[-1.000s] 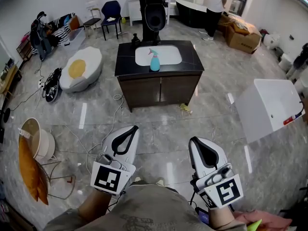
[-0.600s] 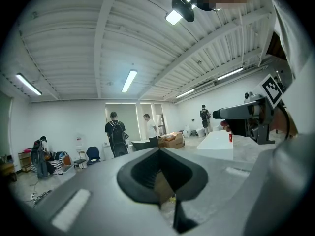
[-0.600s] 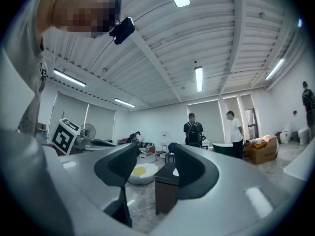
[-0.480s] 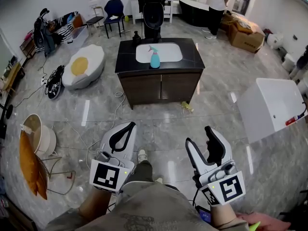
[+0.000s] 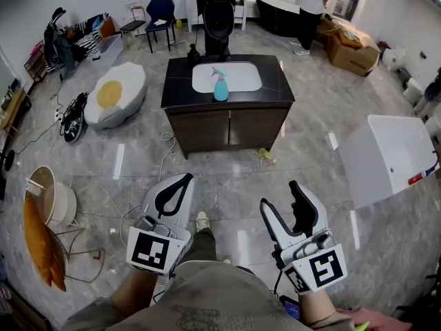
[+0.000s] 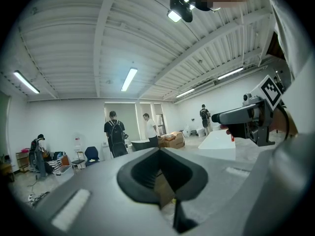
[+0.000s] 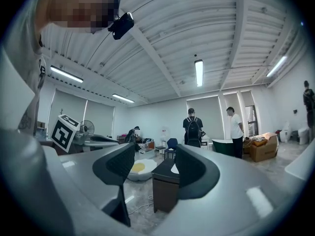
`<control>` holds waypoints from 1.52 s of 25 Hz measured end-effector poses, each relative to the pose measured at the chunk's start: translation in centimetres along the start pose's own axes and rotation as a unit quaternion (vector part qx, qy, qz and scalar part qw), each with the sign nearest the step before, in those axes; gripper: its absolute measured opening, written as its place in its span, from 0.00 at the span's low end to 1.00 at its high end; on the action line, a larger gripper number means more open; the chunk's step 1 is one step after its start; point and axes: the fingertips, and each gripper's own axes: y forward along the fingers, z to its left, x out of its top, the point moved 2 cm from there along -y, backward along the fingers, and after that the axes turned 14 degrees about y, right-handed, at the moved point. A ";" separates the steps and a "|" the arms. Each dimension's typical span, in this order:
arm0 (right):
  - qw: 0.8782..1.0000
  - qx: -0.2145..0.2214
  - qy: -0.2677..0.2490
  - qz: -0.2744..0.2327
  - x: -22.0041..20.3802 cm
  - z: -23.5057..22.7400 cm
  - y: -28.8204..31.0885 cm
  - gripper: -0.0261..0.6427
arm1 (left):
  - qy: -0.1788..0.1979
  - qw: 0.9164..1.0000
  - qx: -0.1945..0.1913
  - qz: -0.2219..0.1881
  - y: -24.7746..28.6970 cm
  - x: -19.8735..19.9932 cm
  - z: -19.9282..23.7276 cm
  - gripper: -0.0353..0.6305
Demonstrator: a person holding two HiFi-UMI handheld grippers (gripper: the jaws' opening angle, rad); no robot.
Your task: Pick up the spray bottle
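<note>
The spray bottle (image 5: 220, 85), teal with a pink trigger, stands upright on the dark vanity cabinet (image 5: 227, 126), at the front edge of its white sink basin (image 5: 238, 76). Both grippers are held low and near me, well short of the cabinet. My left gripper (image 5: 179, 181) is shut with nothing in it; its jaws meet in the left gripper view (image 6: 160, 156). My right gripper (image 5: 281, 197) is open and empty. In the right gripper view the cabinet (image 7: 165, 193) shows through the gap between its fingers (image 7: 155, 163); the bottle is not visible there.
A white tub (image 5: 389, 154) sits on the floor at the right. At the left are an egg-shaped cushion (image 5: 117, 95), cables (image 5: 165, 150), and a round chair with an orange cushion (image 5: 41, 219). A black machine (image 5: 219, 12) stands behind the cabinet. A person (image 5: 310, 5) stands at the back.
My right gripper has opened; it was shut a second ago. Both grippers and the view have shifted slightly toward the cabinet, and a shoe now shows below.
</note>
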 end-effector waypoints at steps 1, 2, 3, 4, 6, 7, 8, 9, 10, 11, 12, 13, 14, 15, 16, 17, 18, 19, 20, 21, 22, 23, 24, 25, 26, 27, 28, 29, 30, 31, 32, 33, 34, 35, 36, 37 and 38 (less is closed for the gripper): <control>1.000 0.001 0.000 0.002 0.0 -0.3 0.8 0.47 | -0.001 1.000 0.000 0.001 0.6 -0.3 0.5 0.05; 1.000 0.000 -0.001 0.004 0.0 -0.6 1.6 0.47 | -0.002 1.000 0.001 0.002 1.3 -0.6 1.1 0.05; 1.000 -0.001 -0.001 0.005 0.0 -1.0 2.6 0.47 | -0.003 1.000 0.001 0.002 2.0 -0.9 1.7 0.05; 1.000 -0.002 -0.002 0.007 0.0 -1.3 3.5 0.47 | -0.004 1.000 0.001 0.001 2.7 -1.2 2.5 0.05; 1.000 -0.006 -0.002 0.009 0.1 -1.9 5.6 0.47 | -0.004 1.000 0.003 -0.005 4.0 -1.6 4.1 0.05; 1.000 -0.008 -0.002 0.010 0.2 -2.2 6.6 0.47 | -0.003 1.000 0.003 -0.007 4.6 -1.8 5.0 0.05; 1.000 -0.010 -0.002 0.010 0.4 -2.5 7.8 0.47 | 0.000 1.000 0.003 -0.007 5.4 -2.1 6.0 0.05; 1.000 -0.011 -0.001 0.009 0.6 -2.7 9.0 0.47 | 0.003 1.000 0.002 -0.007 6.1 -2.3 7.0 0.05; 1.000 -0.013 -0.001 0.008 0.8 -2.9 10.3 0.47 | 0.003 1.000 0.001 -0.008 6.9 -2.6 8.1 0.05; 1.000 -0.013 -0.001 0.008 1.0 -3.0 11.5 0.47 | 0.001 1.000 0.001 -0.011 7.6 -2.8 9.2 0.05; 1.000 -0.014 -0.002 0.008 1.2 -3.1 12.9 0.47 | -0.003 1.000 0.002 -0.016 8.3 -3.0 10.3 0.05; 1.000 -0.014 -0.002 0.007 1.4 -3.2 14.2 0.47 | -0.006 1.000 0.002 -0.021 8.9 -3.2 11.3 0.05; 1.000 -0.014 -0.004 0.007 1.6 -3.2 15.4 0.46 | -0.006 1.000 0.003 -0.024 9.4 -3.4 12.4 0.05; 1.000 -0.014 -0.006 0.006 1.8 -3.3 16.7 0.46 | -0.006 1.000 0.003 -0.025 10.1 -3.7 13.5 0.05; 1.000 -0.015 -0.009 0.004 2.1 -3.3 18.0 0.46 | -0.005 1.000 0.003 -0.026 10.7 -3.9 14.6 0.05; 1.000 -0.016 -0.011 0.003 2.3 -3.3 19.1 0.46 | -0.005 1.000 0.004 -0.030 11.3 -4.1 15.7 0.05; 1.000 -0.016 -0.013 0.001 2.5 -3.2 20.3 0.46 | -0.006 0.999 0.004 -0.034 11.8 -4.3 16.7 0.05; 1.000 -0.017 -0.013 0.000 2.6 -3.2 21.4 0.46 | -0.006 0.999 0.004 -0.037 12.3 -4.5 17.6 0.05; 1.000 -0.017 -0.012 0.000 2.6 -3.2 22.4 0.46 | -0.005 0.999 0.003 -0.038 12.7 -4.8 18.4 0.05; 1.000 -0.018 -0.010 0.000 2.6 -3.3 23.5 0.46 | -0.003 0.999 0.002 -0.038 13.2 -5.1 19.2 0.05; 1.000 -0.018 -0.008 0.000 2.5 -3.3 24.5 0.46 | -0.001 0.999 0.002 -0.038 13.8 -5.4 19.9 0.05; 1.000 -0.017 -0.006 0.002 2.3 -3.4 25.4 0.46 | 0.001 0.999 0.001 -0.040 14.4 -5.7 20.6 0.05; 1.000 -0.017 -0.006 0.004 2.2 -3.6 26.2 0.46 | 0.001 0.999 0.001 -0.042 15.0 -5.9 21.1 0.05; 1.000 -0.017 -0.006 0.007 2.1 -3.8 26.9 0.46 | 0.001 0.999 0.000 -0.043 15.5 -6.1 21.4 0.05; 1.000 -0.017 -0.006 0.009 2.0 -4.1 27.6 0.46 | 0.001 0.999 -0.002 -0.041 16.0 -6.5 21.7 0.05; 1.000 -0.018 -0.006 0.009 2.0 -4.5 28.2 0.46 | -0.001 0.999 -0.004 -0.039 16.5 -6.8 21.9 0.05; 1.000 -0.018 -0.006 0.009 2.0 -4.9 28.8 0.46 | -0.004 0.999 -0.006 -0.038 17.0 -7.2 22.1 0.05; 1.000 -0.018 -0.006 0.009 2.0 -5.3 29.4 0.46 | -0.007 0.999 -0.007 -0.037 17.5 -7.5 22.2 0.05; 1.000 -0.018 -0.005 0.009 1.9 -5.8 29.9 0.46 | -0.010 0.999 -0.009 -0.036 18.0 -7.9 22.4 0.05; 1.000 -0.018 -0.005 0.008 1.7 -6.2 30.4 0.46 | -0.010 0.999 -0.010 -0.034 18.4 -8.3 22.5 0.05; 1.000 -0.018 -0.005 0.009 1.6 -6.7 31.0 0.46 | -0.010 0.999 -0.010 -0.033 19.0 -8.6 22.7 0.05; 1.000 -0.018 -0.004 0.010 1.5 -7.2 31.5 0.46 | -0.008 0.999 -0.010 -0.031 19.5 -8.9 23.0 0.05; 1.000 -0.018 -0.004 0.011 1.4 -7.7 32.2 0.46 | -0.005 0.999 -0.010 -0.030 20.2 -9.1 23.2 0.05; 1.000 -0.017 -0.004 0.013 1.4 -8.3 32.9 0.46 | -0.004 1.000 -0.010 -0.029 20.9 -9.3 23.5 0.05; 1.000 -0.014 -0.004 0.015 1.5 -8.9 33.6 0.46 | -0.005 1.000 -0.009 -0.027 21.7 -9.4 23.8 0.05; 1.000 -0.011 -0.005 0.017 1.6 -9.5 34.4 0.47 | -0.007 1.000 -0.007 -0.026 22.5 -9.6 24.1 0.05; 1.000 -0.007 -0.007 0.019 1.8 -10.2 35.2 0.47 | -0.009 1.000 -0.006 -0.024 23.4 -9.7 24.4 0.05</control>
